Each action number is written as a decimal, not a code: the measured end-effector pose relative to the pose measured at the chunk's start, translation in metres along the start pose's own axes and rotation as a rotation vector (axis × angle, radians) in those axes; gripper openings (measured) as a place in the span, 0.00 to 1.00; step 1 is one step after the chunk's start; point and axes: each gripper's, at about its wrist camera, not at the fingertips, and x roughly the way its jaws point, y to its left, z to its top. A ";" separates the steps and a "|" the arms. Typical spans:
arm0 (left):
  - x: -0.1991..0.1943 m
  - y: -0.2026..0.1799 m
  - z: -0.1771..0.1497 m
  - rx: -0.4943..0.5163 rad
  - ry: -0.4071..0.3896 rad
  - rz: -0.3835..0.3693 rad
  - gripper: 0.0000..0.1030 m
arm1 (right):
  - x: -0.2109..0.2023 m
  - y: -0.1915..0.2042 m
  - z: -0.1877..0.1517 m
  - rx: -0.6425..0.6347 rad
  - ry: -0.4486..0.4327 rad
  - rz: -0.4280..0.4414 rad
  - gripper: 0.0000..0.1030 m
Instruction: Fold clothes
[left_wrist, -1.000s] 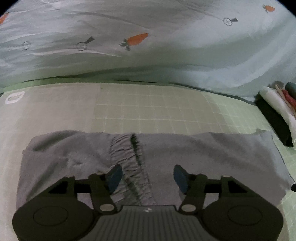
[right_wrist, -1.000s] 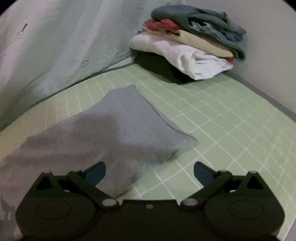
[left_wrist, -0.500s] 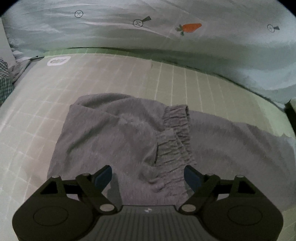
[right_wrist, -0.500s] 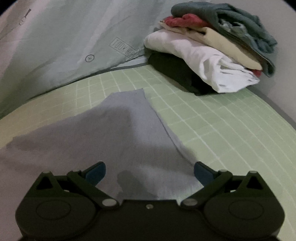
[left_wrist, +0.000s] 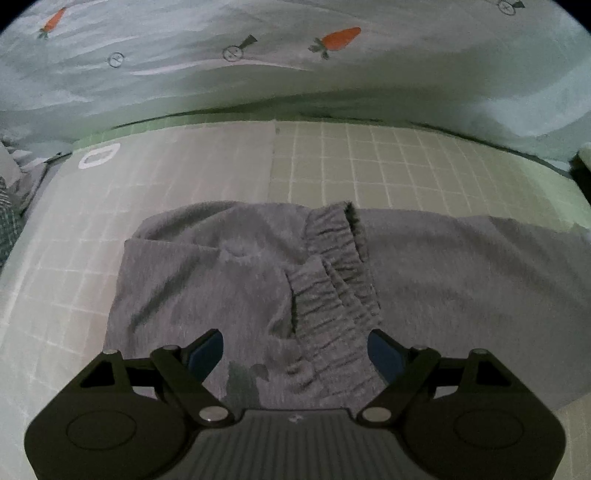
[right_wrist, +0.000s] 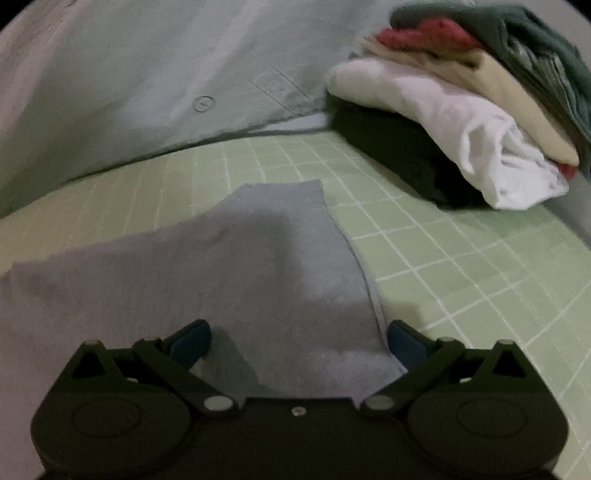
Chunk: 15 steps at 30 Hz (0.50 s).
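A grey garment (left_wrist: 229, 280) lies flat on the green gridded mat (left_wrist: 388, 162), its gathered elastic waistband (left_wrist: 332, 280) folded over the middle. My left gripper (left_wrist: 295, 350) hovers open over the near edge, the waistband running between its blue pads. In the right wrist view the same grey garment (right_wrist: 207, 273) ends in a straight right edge. My right gripper (right_wrist: 299, 339) stands open across that edge near the front corner, its left pad over cloth and its right pad (right_wrist: 400, 341) just past the edge above the mat (right_wrist: 461, 266).
A pile of folded clothes (right_wrist: 461, 122) sits at the back right of the mat: dark, white, beige, red and teal layers. A pale quilt with carrot prints (left_wrist: 332, 40) bulks along the far side. Checked fabric (left_wrist: 7, 218) lies off the left edge.
The left gripper opened wider and then shifted so the waistband sits between its pads. The right gripper moved closer to the garment's right edge, and the clothes pile looms larger.
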 end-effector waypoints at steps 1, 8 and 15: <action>0.000 0.000 0.001 -0.009 -0.003 0.002 0.83 | -0.002 0.000 0.002 0.009 0.007 -0.004 0.99; -0.003 0.005 0.006 -0.080 -0.044 -0.018 0.83 | -0.019 -0.005 0.006 0.109 0.060 0.052 0.10; -0.023 0.029 -0.001 -0.125 -0.107 -0.012 0.83 | -0.054 0.023 0.019 0.027 0.018 -0.003 0.09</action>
